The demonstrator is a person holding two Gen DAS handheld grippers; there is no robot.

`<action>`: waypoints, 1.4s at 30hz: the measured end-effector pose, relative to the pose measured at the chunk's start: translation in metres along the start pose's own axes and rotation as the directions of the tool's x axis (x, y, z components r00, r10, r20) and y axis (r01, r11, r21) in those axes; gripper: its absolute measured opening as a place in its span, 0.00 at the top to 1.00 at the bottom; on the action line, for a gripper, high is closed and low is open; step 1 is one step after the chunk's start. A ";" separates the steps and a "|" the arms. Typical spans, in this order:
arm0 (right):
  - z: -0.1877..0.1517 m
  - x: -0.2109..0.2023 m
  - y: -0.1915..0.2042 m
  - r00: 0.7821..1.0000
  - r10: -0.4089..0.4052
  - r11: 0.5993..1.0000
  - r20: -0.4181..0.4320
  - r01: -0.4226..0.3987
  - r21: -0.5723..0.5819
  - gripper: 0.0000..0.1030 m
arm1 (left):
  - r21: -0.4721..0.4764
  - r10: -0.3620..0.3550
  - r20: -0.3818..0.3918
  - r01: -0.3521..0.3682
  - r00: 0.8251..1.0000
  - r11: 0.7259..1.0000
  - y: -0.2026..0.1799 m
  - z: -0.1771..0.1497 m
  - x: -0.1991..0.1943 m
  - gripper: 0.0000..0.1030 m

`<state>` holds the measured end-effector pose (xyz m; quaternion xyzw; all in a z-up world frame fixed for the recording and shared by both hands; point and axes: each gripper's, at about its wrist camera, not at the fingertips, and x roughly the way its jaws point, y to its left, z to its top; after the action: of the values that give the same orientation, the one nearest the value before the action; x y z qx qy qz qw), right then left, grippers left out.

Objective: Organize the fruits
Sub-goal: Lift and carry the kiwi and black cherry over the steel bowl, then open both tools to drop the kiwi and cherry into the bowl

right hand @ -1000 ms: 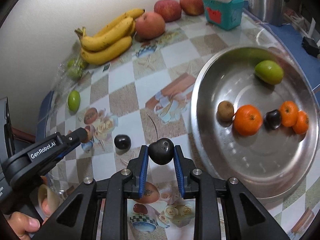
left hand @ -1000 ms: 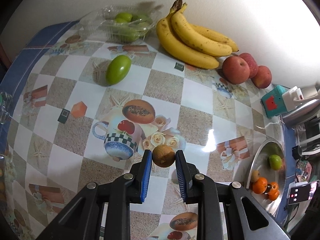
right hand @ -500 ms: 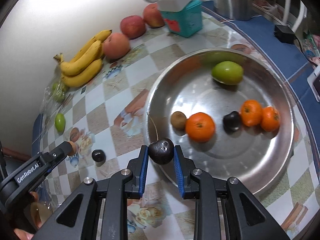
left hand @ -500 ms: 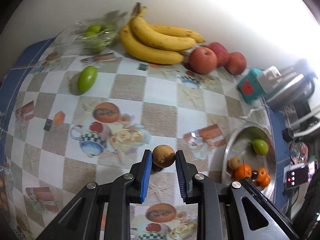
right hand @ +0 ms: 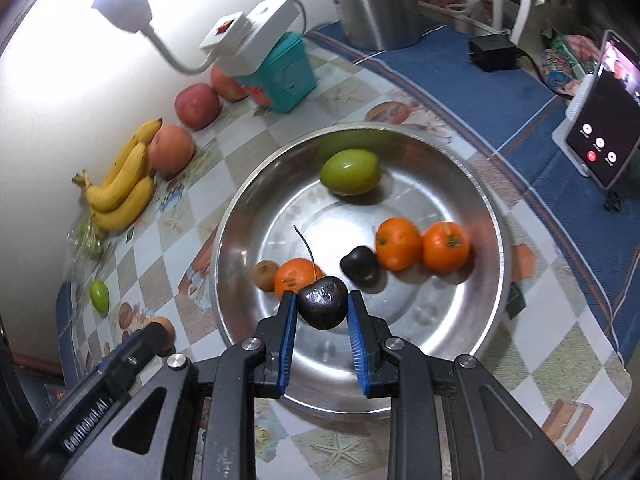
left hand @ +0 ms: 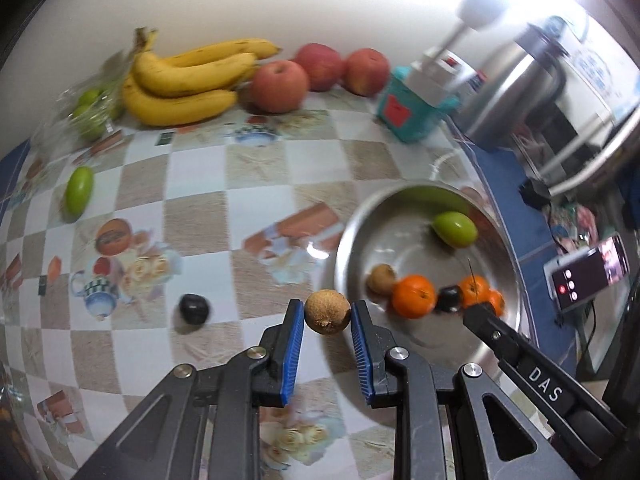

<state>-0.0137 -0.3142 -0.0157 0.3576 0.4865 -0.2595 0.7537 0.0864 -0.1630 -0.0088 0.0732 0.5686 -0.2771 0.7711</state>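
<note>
Left tongs (left hand: 328, 314) pointing steeply down, squeezing a brown round fruit (left hand: 327, 311), low centre, beside the steel bowl (left hand: 404, 200) | right tongs (right hand: 322, 308) tilting down, gripping a dark cherry (right hand: 322, 307) above the bowl's near rim, lower middle.

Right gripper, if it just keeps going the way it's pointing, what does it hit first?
Most likely the bare floor of the metal bowl. The right gripper, shut on a dark cherry, points down into the bowl's near side, short of the orange. Depth is hard to judge, so the orange could be grazed.
</note>
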 end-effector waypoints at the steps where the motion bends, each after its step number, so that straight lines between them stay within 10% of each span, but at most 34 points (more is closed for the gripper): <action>1: 0.001 -0.002 -0.002 1.000 0.000 1.000 0.005 0.000 0.004 0.74 | 0.011 -0.013 -0.007 0.013 1.000 1.000 -0.006 -0.001 0.001 0.75; 35: -0.001 0.030 -0.035 0.991 -0.047 0.995 -0.126 0.058 0.084 0.73 | 0.106 -0.004 -0.088 0.013 0.996 0.994 -0.046 -0.012 0.044 0.74; 42: 0.002 0.026 -0.033 0.992 -0.053 0.995 -0.111 0.062 0.081 0.60 | 0.101 -0.003 -0.092 0.012 0.996 0.995 -0.045 -0.011 0.043 0.73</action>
<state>-0.0271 -0.3371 -0.0491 0.3885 0.5256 -0.2816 0.7025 0.0631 -0.2107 -0.0431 0.1228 0.5888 -0.3047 0.7385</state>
